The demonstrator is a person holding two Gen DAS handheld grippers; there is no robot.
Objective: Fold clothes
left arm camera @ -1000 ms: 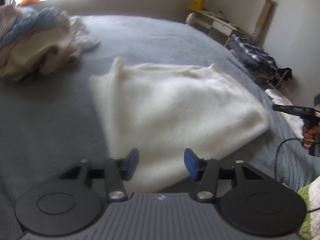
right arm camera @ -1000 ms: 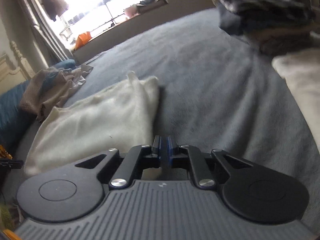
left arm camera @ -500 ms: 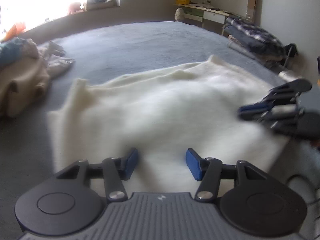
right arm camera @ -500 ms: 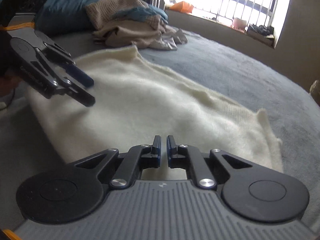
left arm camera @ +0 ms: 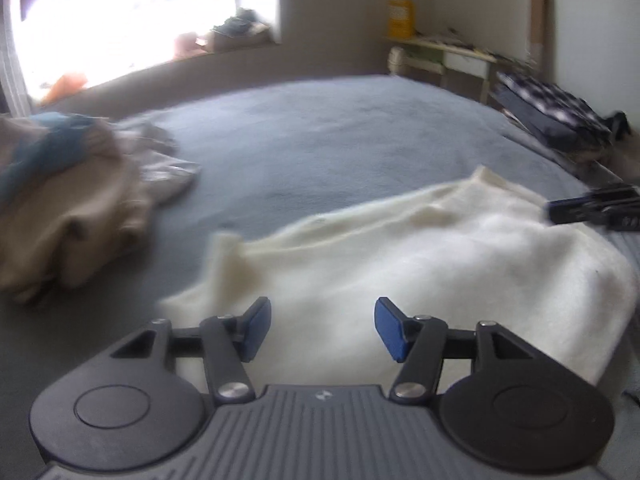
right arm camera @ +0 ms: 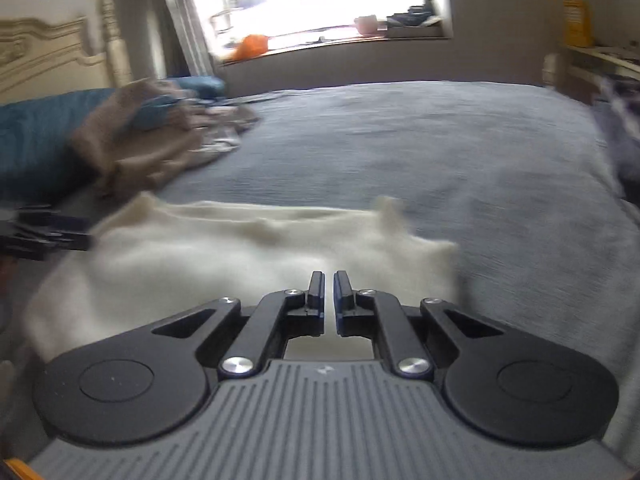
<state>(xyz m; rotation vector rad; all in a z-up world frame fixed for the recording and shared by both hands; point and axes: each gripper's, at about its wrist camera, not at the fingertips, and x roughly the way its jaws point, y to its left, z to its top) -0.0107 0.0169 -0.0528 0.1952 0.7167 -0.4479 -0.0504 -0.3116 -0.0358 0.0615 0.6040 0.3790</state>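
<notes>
Two grippers work one cream garment, and the risks run outward from their tips:

- Left gripper (left arm camera: 322,330): its blue pads stand apart and are opening wider, with nothing between them. The cream garment (left arm camera: 420,264) lies flat on the grey bedcover (left arm camera: 320,140) directly ahead of and under the tips. If they close while tilted down, they may pinch the bedcover together with the knit, or catch only one layer, and the fold would drag crooked.
- Right gripper (right arm camera: 324,290): its pads are together and empty, poised over the garment's near edge (right arm camera: 240,264). With the jaws together it cannot take a hem, and nudging would likely rumple the soft pile.
- Further ahead to the left, the loose heap of beige and blue clothes (right arm camera: 152,132) sits near the garment's far corner. A wide sweep might snag it.
- The views are blurred, so where the hems lie cannot be told.
</notes>
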